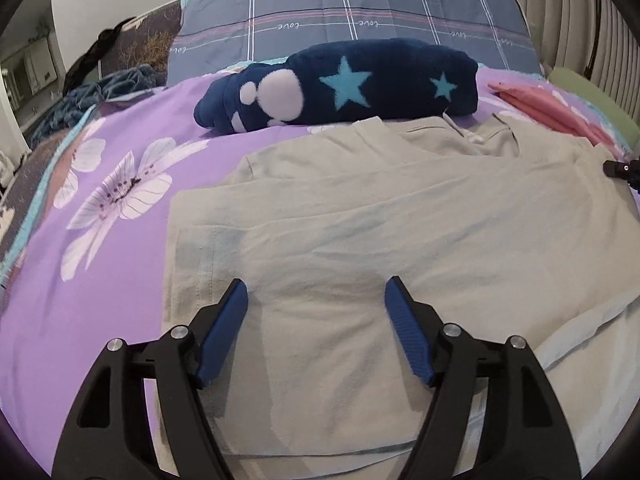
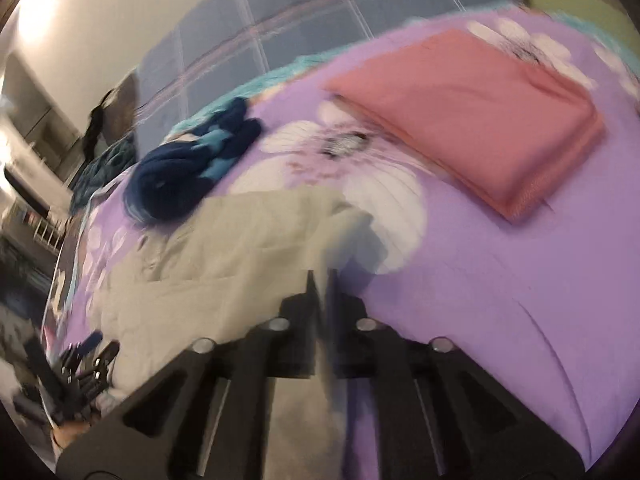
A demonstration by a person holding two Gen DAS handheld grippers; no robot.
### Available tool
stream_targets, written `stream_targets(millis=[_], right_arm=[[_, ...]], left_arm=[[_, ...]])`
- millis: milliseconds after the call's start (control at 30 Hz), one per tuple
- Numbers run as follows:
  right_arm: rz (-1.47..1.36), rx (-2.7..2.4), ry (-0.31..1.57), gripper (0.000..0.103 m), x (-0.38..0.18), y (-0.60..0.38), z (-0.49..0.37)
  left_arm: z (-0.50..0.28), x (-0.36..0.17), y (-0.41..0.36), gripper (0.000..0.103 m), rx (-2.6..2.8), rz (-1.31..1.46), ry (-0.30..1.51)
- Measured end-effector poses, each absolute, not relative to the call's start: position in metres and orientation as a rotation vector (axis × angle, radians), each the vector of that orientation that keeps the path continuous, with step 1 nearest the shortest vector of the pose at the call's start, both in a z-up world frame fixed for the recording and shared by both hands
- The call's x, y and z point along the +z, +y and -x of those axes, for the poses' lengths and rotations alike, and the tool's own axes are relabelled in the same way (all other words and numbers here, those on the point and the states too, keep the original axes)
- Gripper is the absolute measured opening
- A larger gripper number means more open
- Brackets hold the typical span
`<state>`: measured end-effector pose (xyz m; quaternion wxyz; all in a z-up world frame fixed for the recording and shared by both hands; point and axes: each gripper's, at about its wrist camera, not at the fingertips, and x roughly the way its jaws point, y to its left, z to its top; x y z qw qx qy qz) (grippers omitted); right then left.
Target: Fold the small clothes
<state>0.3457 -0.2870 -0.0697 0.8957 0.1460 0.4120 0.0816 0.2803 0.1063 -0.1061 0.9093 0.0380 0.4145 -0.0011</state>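
Beige shirt (image 1: 360,216) on floral bedspread (image 1: 132,148), navy star blanket (image 1: 360,84) behind, pink cloth (image 2: 472,112) beside

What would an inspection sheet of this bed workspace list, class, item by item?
Surface: purple floral bedspread, soft and uneven.
Job's things: beige garment spread flat, partly folded; folded pink cloth set aside.
Clutter: navy star-patterned fleece bundled beyond the garment; plaid pillow behind.
Grippers: left gripper open over the beige garment, holding nothing; right gripper shut, seemingly on the garment's edge, picture blurred.
Cables: nothing seen.
Surroundings: blurred shelving beside the bed.
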Motion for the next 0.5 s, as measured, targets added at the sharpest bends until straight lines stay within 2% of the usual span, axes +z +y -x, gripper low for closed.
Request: stream_targets(millis=[100,233,367,467,500], right_arm=[[-0.228,0.063,0.823,0.002,-0.064,-0.292,-0.339],[-0.196,-0.026,0.902,0.0,-0.096,-0.305,-0.359],[-0.244,-0.006,0.811,0.004,-0.066,-0.307,-0.325],[-0.181,0.223,0.789,0.004,-0.05,-0.278,-0.279],[-0.135,0.248,0.803,0.008,-0.053,-0.269,-0.267]], left_arm=[[-0.281,-0.106,0.107,0.074,-0.007,-0.072,0.853],[-0.284,-0.107,0.103,0.077,0.012,-0.091,0.852],[-0.284,-0.106,0.107,0.081,0.008,-0.068,0.857],[-0.284,-0.107,0.106,0.082,0.01,-0.07,0.857],[-0.284,-0.107,0.106,0.082,0.01,-0.071,0.857]])
